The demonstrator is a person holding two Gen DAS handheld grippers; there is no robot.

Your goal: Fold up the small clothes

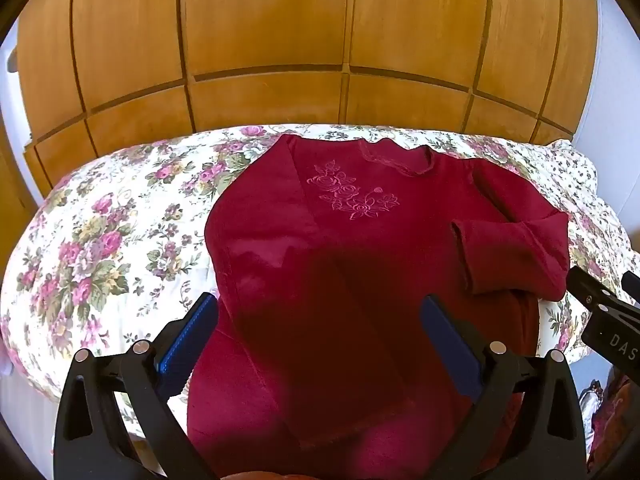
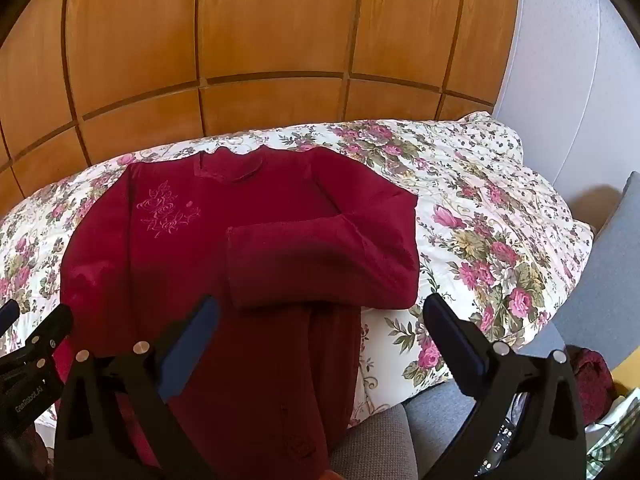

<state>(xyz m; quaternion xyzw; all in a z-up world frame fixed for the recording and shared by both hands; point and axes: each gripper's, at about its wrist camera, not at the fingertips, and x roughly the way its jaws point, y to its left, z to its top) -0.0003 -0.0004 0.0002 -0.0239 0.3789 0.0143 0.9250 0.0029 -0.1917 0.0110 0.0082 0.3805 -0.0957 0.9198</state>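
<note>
A dark red long-sleeved top (image 1: 320,232) with an embroidered rose motif lies front up on a floral bedspread (image 1: 100,240). Its right sleeve (image 1: 516,256) is folded across the chest; the left side is tucked in along a crease. My left gripper (image 1: 320,312) hovers over the lower body of the top, jaws wide open, nothing between them. In the right wrist view the same top (image 2: 192,248) and folded sleeve (image 2: 320,264) show, and my right gripper (image 2: 320,316) hangs open above the top's lower right edge. Each gripper's body shows at the other view's edge.
A wooden panelled wardrobe (image 1: 320,40) stands behind the bed. A grey chair or cushion (image 2: 608,272) sits at the right, with more red cloth (image 2: 592,384) and a checked fabric (image 2: 612,432) beside it. The bedspread (image 2: 480,216) lies bare to the right of the top.
</note>
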